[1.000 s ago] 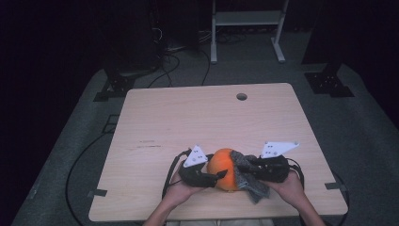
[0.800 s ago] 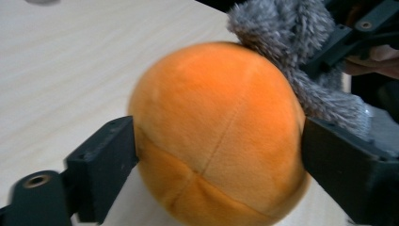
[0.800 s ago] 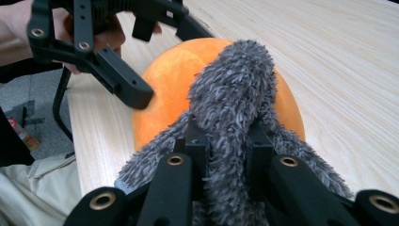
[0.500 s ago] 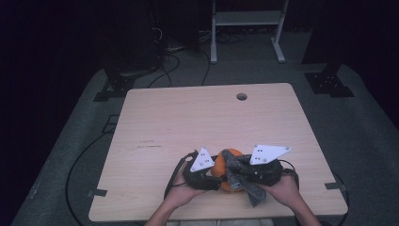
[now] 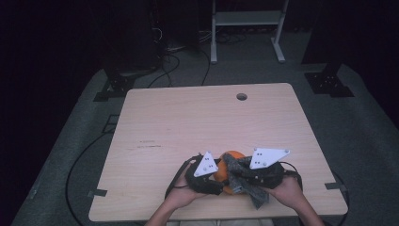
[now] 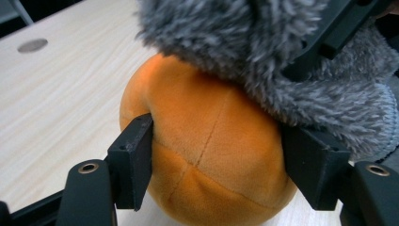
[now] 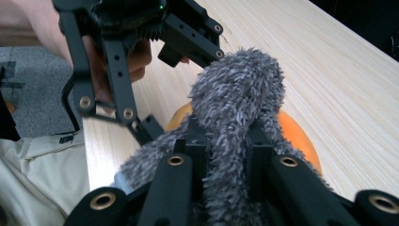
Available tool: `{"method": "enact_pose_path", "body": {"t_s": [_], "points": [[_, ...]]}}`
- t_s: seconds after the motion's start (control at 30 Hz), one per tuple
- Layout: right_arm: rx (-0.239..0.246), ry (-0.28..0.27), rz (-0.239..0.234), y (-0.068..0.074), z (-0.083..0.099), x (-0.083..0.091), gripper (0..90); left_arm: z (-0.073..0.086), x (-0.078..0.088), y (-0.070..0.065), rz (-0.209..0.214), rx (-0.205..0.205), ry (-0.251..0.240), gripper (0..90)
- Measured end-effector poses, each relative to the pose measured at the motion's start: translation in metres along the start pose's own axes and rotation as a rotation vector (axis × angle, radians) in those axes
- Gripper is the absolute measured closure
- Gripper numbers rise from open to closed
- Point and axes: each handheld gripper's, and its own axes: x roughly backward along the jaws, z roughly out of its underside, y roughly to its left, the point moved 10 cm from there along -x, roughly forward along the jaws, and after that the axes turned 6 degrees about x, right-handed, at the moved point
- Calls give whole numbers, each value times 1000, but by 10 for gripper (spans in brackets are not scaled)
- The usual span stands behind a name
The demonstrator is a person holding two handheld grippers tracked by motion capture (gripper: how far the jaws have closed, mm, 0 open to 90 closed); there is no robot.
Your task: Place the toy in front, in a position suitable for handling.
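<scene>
Since 1 second ago, both grippers have drawn closer together over the orange plush ball [image 5: 227,165], and the grey fuzzy cloth [image 5: 244,181] now drapes across its top. At the left, the left gripper [image 6: 216,155], whose jaws have just been closing, clamps the ball on both sides near the front edge of the worktop [image 5: 188,117]. At the right, the right gripper [image 7: 225,155] pinches a fold of cloth. Wrapping or wiping the ball seems underway; next, the right likely needs to drag the cloth across while the left holds firm.
</scene>
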Motion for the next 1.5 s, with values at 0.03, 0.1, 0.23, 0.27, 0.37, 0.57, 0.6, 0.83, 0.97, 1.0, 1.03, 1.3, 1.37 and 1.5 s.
{"method": "enact_pose_path", "body": {"t_s": [0.03, 0.1, 0.23, 0.27, 0.37, 0.57, 0.6, 0.83, 0.97, 1.0, 1.03, 1.3, 1.37, 1.5], "points": [[-7, -1, 0, -1, 1, 0, 763, 2, 1, 3, -3, 11, 5, 323], [-32, 16, 20, -10, 8, 2, 763, 4, 2, 6, 2, 32, 3, 325], [-110, -2, 33, -22, 18, 2, 763, 2, 3, 14, 15, 80, 23, 238], [-100, -1, 38, -20, 18, 0, 762, -2, 5, 14, 32, 99, 10, 184], [-92, -11, 10, -14, 13, -7, 762, -9, 10, 14, 34, 101, -32, 209], [-96, 57, 25, -18, 30, -8, 760, 16, 12, 27, 30, 116, 47, 264], [-105, 81, 34, -21, 38, -9, 760, 17, 13, 30, 45, 138, 44, 257], [-99, 37, -24, -10, 30, -17, 756, 6, 5, 24, 24, 108, 24, 127], [-139, 39, -44, -14, 39, -20, 756, 17, 6, 34, 7, 125, 45, 203], [-149, 58, -37, -18, 45, -20, 756, 20, 7, 36, 4, 135, 54, 215], [-159, 83, -24, -21, 52, -20, 756, 22, 9, 38, 12, 145, 61, 220], [-166, 69, -34, -21, 48, -21, 754, 10, 6, 34, 3, 142, 19, 112], [-162, 65, -34, -20, 46, -21, 754, 13, 4, 35, -2, 130, 21, 167], [-208, 100, -57, -24, 59, -24, 753, 24, 10, 43, -1, 165, 37, 214]]}}
